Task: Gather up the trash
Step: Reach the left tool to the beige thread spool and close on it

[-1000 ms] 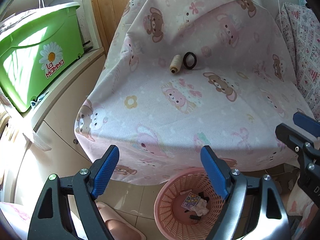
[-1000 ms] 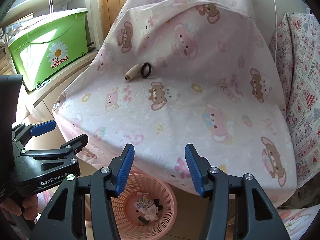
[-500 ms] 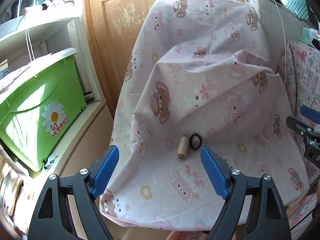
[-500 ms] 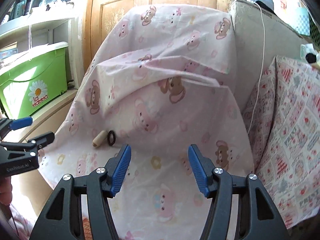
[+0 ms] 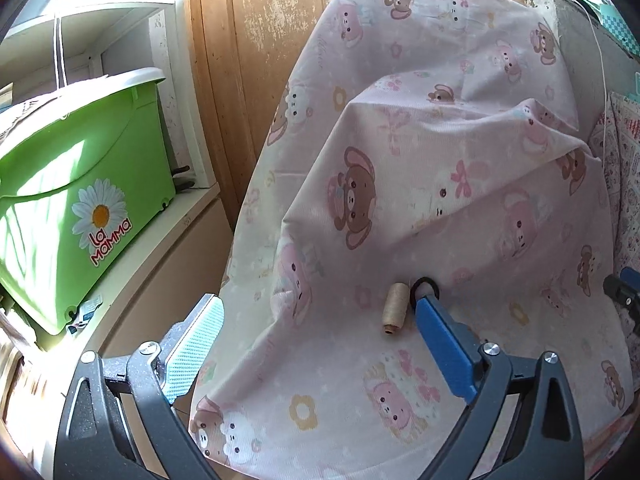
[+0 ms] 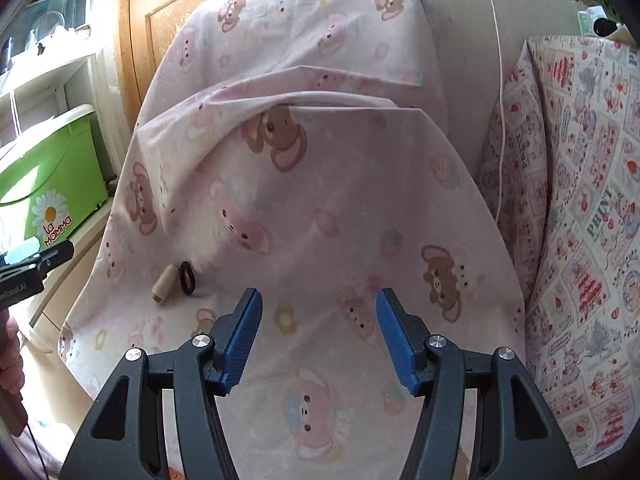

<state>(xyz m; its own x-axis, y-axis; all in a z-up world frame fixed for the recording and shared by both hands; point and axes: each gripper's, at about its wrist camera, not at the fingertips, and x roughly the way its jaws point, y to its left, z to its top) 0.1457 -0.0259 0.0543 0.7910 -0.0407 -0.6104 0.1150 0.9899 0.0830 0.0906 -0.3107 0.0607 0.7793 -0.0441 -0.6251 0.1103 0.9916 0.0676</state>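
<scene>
Left gripper [image 5: 318,344], just widened and empty, has the thread spool [image 5: 394,307] ahead between its fingers.

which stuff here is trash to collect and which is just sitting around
For the job:
- small beige thread spool on the pink bear-print cloth
- black rubber ring beside it
- left gripper, open

Just lying about:
- green plastic daisy bin
- red patterned quilt
- wooden door

Black hand-held gripper [image 6: 319,340]; 2 ribbed blue pads [image 6: 244,336]; silver screws.
</scene>
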